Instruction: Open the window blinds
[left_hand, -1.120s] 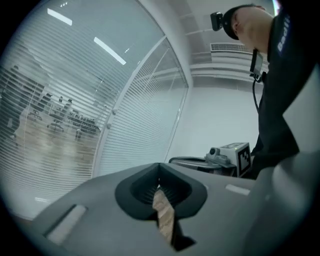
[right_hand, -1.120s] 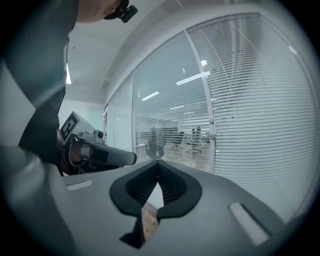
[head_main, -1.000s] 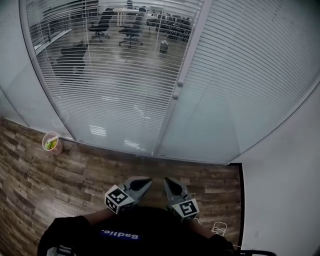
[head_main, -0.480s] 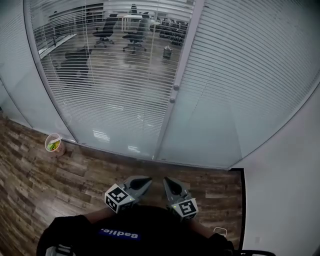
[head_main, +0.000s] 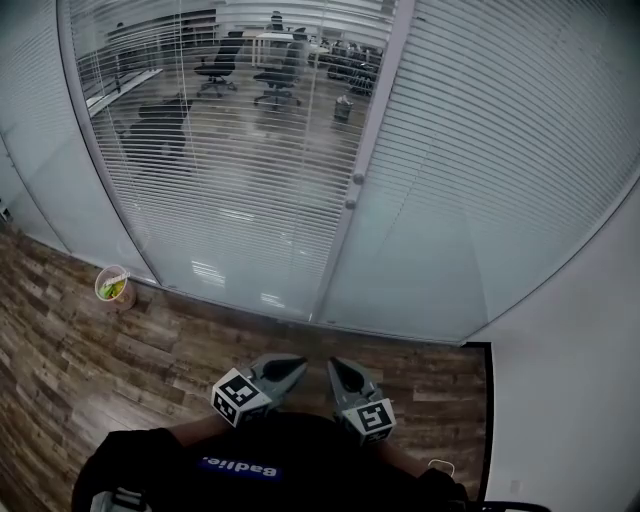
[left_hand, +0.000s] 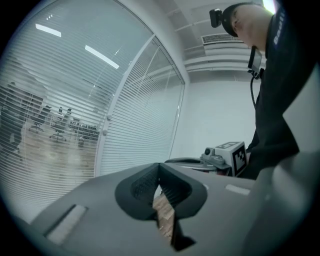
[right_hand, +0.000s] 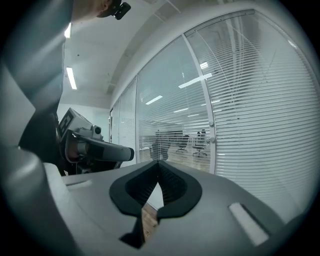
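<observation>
Blinds (head_main: 500, 150) across upper frame, untouched; left gripper (head_main: 297, 363) and right gripper (head_main: 334, 363) held low, bottom centre, jaws pressed together, empty.

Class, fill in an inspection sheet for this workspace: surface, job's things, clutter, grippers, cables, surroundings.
Surface: wood-plank floor.
Job's things: left blinds have slats open, with the office visible through them; right blinds are closed; two knobs sit on the frame between them.
Clutter: cup on the floor by the glass.
Grippers: left gripper and right gripper are shut, empty and short of the blinds.
Cables: thin white cable on the floor, lower right.
Surroundings: white wall at right; chairs beyond the glass.
</observation>
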